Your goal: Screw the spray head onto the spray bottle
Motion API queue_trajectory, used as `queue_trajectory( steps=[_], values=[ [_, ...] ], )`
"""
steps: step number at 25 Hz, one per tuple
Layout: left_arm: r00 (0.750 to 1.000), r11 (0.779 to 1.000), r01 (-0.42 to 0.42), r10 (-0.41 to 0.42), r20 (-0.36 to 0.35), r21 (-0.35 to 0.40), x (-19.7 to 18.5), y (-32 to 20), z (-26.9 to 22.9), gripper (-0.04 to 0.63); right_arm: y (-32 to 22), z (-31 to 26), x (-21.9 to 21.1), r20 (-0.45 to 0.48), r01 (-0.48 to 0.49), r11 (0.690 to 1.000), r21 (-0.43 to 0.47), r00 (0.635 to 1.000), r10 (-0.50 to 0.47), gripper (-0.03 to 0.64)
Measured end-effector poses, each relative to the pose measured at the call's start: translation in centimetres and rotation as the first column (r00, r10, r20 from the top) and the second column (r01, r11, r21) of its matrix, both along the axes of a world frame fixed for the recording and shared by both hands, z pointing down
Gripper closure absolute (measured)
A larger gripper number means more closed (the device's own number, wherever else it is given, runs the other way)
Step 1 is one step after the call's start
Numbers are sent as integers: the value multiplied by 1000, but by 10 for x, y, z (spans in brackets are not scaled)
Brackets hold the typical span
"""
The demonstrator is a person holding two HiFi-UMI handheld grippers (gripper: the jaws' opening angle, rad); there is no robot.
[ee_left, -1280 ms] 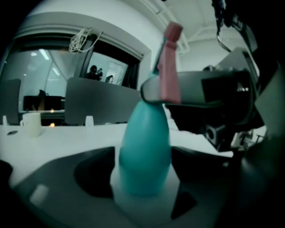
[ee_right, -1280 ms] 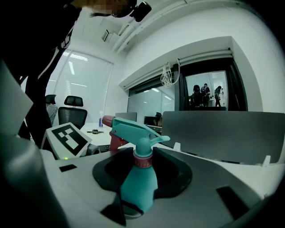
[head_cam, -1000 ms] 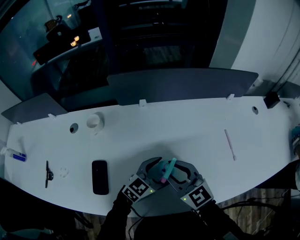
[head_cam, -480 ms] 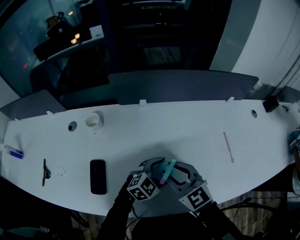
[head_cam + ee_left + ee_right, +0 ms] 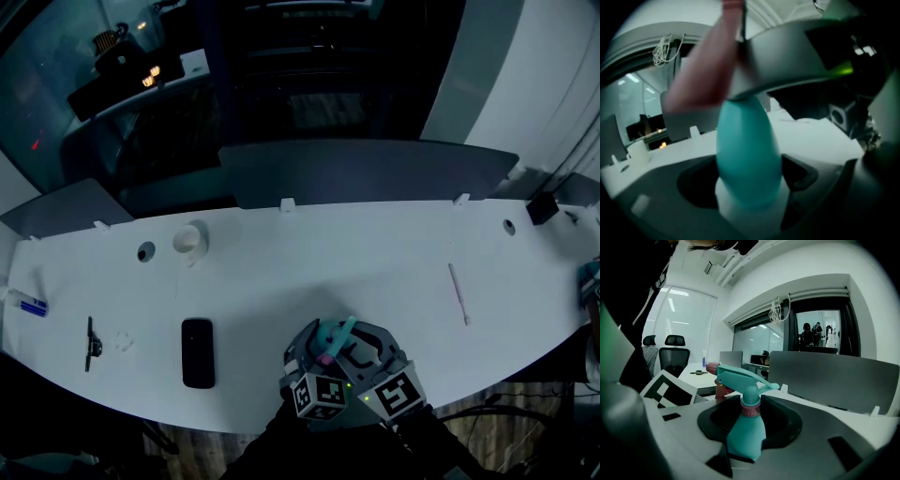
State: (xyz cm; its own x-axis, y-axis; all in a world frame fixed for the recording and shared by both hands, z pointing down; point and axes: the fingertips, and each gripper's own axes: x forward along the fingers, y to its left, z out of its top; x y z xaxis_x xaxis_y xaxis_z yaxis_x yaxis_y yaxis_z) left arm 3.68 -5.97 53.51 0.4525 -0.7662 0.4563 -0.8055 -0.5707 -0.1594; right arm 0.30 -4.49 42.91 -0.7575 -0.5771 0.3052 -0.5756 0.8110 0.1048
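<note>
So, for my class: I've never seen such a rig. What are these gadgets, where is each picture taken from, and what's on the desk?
No robot: a person holds a two-jaw gripper in each hand. The head view looks down from a camera on the person's head; each gripper view comes from a camera riding on that gripper. On the white desk lie a black phone, a white cup-like thing and a thin stick. The right gripper has its jaws closed on a teal spray bottle with its spray head on top. The bottle also stands between the jaws of the left gripper; they have just been opening; whether they press on it is unclear.
</note>
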Motion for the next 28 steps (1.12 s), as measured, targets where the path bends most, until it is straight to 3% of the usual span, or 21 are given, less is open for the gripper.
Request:
queue_trajectory(
  steps=[1,3,4,6,8,12,13,14,16,18,21,24,26,28],
  values=[
    [1000,1000,-4,4,-9,1,0,1,0,183,0,0,0,3,-1,1000,0,1000,1,480],
    [992,997,-75,76,-98,20,-2,4,-7,181,1,0,-1,6,4,1000,-2,1000,-4,480],
    [978,991,-128,132,-163,35,-4,5,-13,181,1,0,-1,7,10,1000,-3,1000,-10,480],
    [920,966,-255,256,-296,43,-9,7,-26,178,1,-1,-2,8,23,1000,-2,1000,-23,480],
    [840,910,-414,395,-371,31,-8,8,-34,167,1,-1,-2,6,39,999,2,999,-39,480],
    [683,722,-691,642,-348,-25,6,17,-31,167,1,0,-4,12,67,998,-5,998,-67,480],
    [658,693,-720,669,-347,-30,9,18,-31,167,2,0,-5,14,73,997,-6,997,-72,480],
    [646,681,-732,681,-345,-28,11,17,-31,177,2,0,-5,15,75,997,-7,997,-75,480],
    [660,696,-718,673,-334,-15,10,15,-33,218,2,0,-5,16,73,997,-8,997,-73,480],
    [705,745,-667,633,-320,4,9,12,-34,219,2,1,-4,13,67,998,-6,998,-67,480],
    [809,856,-515,501,-307,42,5,8,-37,222,3,0,-3,17,57,998,-9,998,-57,480],
    [911,965,-256,260,-320,56,0,3,-37,222,4,1,-3,19,50,999,-15,999,-50,480],
    [943,997,-67,76,-324,40,-5,0,-36,221,5,1,-5,21,52,999,-14,998,-52,480],
    [953,997,70,-58,-297,31,-7,-1,-33,221,6,1,-4,27,51,998,-20,998,-51,480]
  ],
)
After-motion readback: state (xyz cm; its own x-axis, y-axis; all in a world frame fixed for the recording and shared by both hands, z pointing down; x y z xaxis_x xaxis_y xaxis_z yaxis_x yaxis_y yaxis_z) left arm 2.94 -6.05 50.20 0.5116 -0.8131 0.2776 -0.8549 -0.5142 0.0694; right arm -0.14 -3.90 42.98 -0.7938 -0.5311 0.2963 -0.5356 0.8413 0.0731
